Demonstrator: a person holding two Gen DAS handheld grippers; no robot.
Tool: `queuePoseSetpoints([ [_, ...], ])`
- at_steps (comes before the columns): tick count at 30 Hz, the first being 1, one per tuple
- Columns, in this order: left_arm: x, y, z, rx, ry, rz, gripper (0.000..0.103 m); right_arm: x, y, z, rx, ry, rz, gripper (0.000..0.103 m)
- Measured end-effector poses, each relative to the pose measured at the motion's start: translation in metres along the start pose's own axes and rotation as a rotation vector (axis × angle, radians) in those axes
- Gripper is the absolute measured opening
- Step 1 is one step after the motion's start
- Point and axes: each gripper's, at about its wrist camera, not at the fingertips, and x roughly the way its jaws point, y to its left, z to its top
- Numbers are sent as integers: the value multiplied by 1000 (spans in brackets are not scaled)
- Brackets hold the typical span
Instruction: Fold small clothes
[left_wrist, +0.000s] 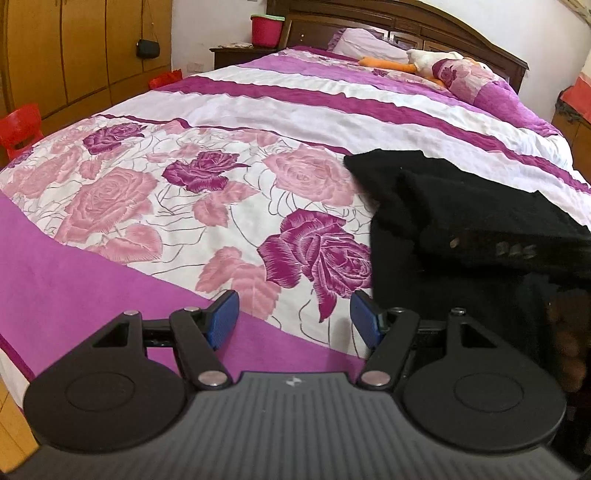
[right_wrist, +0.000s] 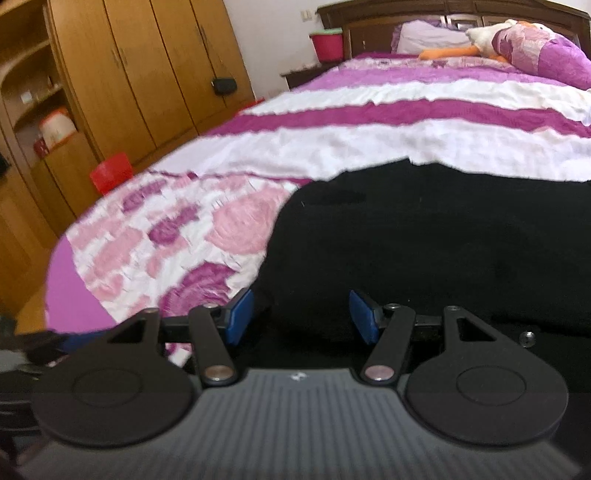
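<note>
A black garment (left_wrist: 436, 206) lies on the rose-patterned bedspread (left_wrist: 147, 192), at the right in the left wrist view, with a folded layer on top. It fills the middle and right of the right wrist view (right_wrist: 443, 240). My left gripper (left_wrist: 293, 317) is open and empty over the bedspread, just left of the garment's edge. My right gripper (right_wrist: 301, 315) is open and empty, low over the garment's near left part. A dark object (left_wrist: 517, 254) with faint lettering overlaps the garment at the right in the left wrist view.
Pillows and a plush toy (left_wrist: 436, 62) lie at the head of the bed. Wooden wardrobes (right_wrist: 129, 74) stand to the left, with a red stool (left_wrist: 20, 127) and a red box (right_wrist: 110, 177) beside the bed. A red bucket (left_wrist: 266, 29) sits on the nightstand.
</note>
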Motion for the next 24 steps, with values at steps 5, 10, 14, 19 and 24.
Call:
queuePoseSetpoints([
  [5, -1, 0, 0, -5, -9, -11, 72, 11, -2, -9, -29, -11, -39, 32],
  [10, -4, -6, 2, 4, -21, -21, 72, -1, -14, -4, 33, -51, -1, 16],
  [14, -5, -15, 4, 25, -29, -32, 72, -23, -22, 4, 66, -123, 9, 15],
  [19, -7, -29, 9, 53, -43, -49, 72, -55, -43, 13, 119, -210, -15, 15],
  [24, -6, -43, 16, 81, -62, -70, 71, -89, -74, 15, 179, -292, -81, 15],
])
